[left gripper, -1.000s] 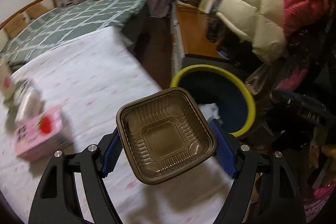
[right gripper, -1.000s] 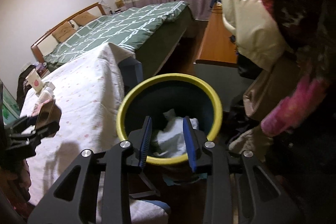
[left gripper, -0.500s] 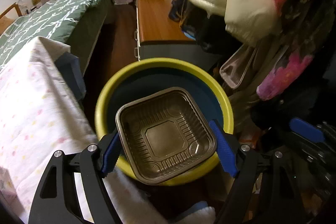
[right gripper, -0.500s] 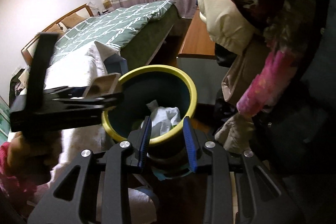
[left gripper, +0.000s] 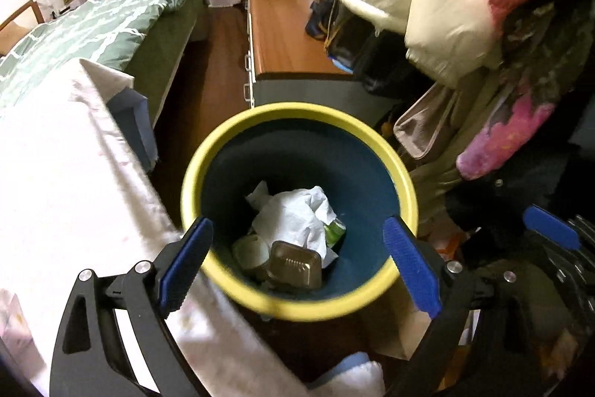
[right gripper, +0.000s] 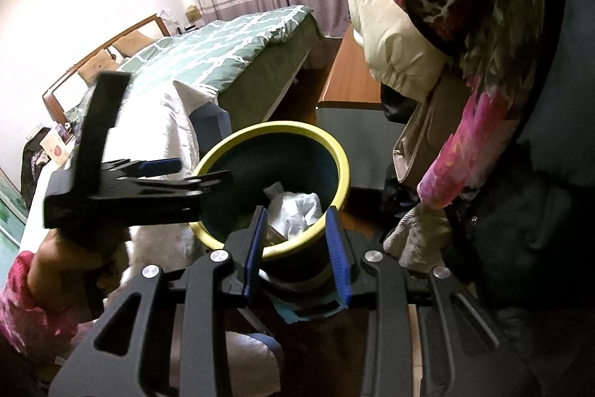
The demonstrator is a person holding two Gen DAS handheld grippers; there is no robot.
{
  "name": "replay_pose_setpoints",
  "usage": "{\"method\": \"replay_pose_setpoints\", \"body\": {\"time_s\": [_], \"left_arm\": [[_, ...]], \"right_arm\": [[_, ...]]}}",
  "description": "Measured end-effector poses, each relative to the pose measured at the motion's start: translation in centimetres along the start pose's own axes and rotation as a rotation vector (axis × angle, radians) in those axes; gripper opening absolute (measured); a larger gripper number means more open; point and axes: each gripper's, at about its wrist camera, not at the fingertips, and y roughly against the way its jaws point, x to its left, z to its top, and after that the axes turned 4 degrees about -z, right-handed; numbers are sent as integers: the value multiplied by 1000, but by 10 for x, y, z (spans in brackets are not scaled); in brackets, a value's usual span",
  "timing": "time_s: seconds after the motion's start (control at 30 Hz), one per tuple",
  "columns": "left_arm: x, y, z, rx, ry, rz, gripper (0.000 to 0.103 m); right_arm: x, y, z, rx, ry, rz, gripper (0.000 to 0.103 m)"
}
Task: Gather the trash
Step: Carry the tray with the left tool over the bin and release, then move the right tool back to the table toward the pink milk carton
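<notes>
A dark blue trash bin with a yellow rim (left gripper: pixel 297 112) stands on the floor beside the bed. Inside lie crumpled white paper (left gripper: pixel 297 214), a small cup (left gripper: pixel 251 250) and the brown plastic tray (left gripper: pixel 295 266). My left gripper (left gripper: pixel 297 259) is open wide and empty, above the bin's near rim. In the right wrist view the bin (right gripper: pixel 275 133) is straight ahead, with the left gripper (right gripper: pixel 178 173) over its left rim. My right gripper (right gripper: pixel 297 244) is open and empty, just short of the bin.
A bed with a white dotted sheet (left gripper: pixel 55 173) lies left of the bin, a green quilt (left gripper: pixel 93 25) beyond. A wooden cabinet (left gripper: pixel 286 36) stands behind the bin. Hanging coats (left gripper: pixel 427 6) and bags crowd the right side.
My left gripper swung from the bed to over the bin, opened, and the brown tray dropped into the bin. My right gripper stayed open and drew back a little.
</notes>
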Motion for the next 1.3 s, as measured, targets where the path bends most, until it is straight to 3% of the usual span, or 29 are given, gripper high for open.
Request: {"method": "replay_pose_setpoints", "body": {"time_s": [0.17, 0.33, 0.63, 0.77, 0.97, 1.3], "left_arm": [[25, 58, -23, -69, 42, 2, 94], [70, 129, -61, -160, 103, 88, 96], [177, 239, -156, -249, 312, 399, 98], [214, 281, -199, -294, 430, 472, 98], [233, 317, -242, -338, 519, 514, 98], [250, 315, -261, -340, 580, 476, 98]], "right_arm": [[4, -1, 2, -2, 4, -3, 32], [28, -10, 5, 11, 36, 31, 32], [150, -40, 6, 69, 215, 244, 32], [213, -62, 3, 109, 299, 313, 32], [280, -96, 5, 153, 391, 328, 32], [334, -119, 5, 180, 496, 288, 32]]}}
